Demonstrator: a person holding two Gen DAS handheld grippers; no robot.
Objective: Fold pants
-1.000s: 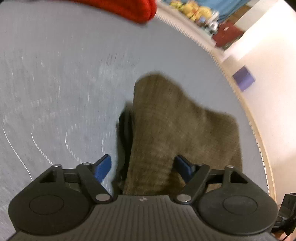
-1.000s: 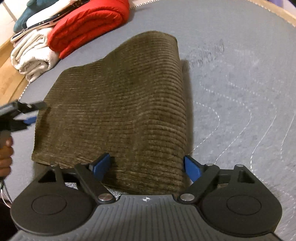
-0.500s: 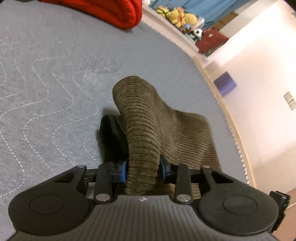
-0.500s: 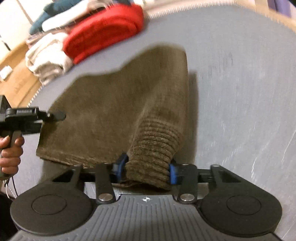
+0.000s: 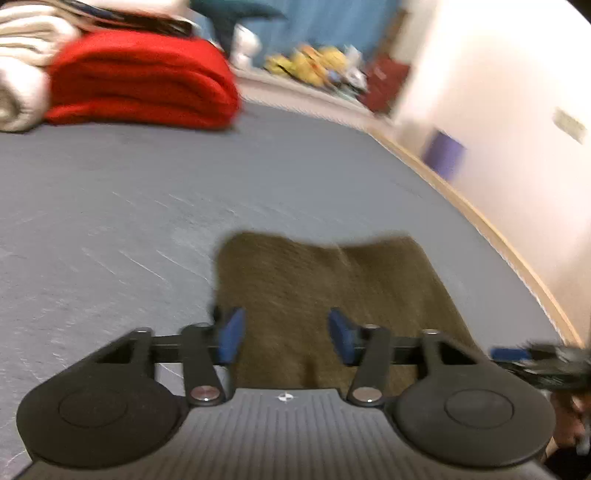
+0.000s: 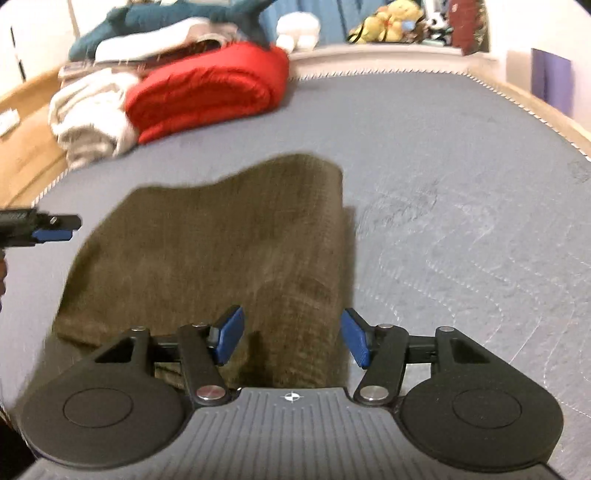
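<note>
Both grippers' fingers have just been opening: the left gripper [image 5: 284, 336] and right gripper [image 6: 293, 338] stand spread over the folded olive corduroy pants [image 6: 221, 236], pinching nothing, on a grey quilted mattress [image 6: 461, 166]; beyond lies a red blanket [image 6: 207, 92].

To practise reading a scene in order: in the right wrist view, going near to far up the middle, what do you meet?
Right gripper → brown pants → bare grey mattress → red blanket → teal plush.
</note>
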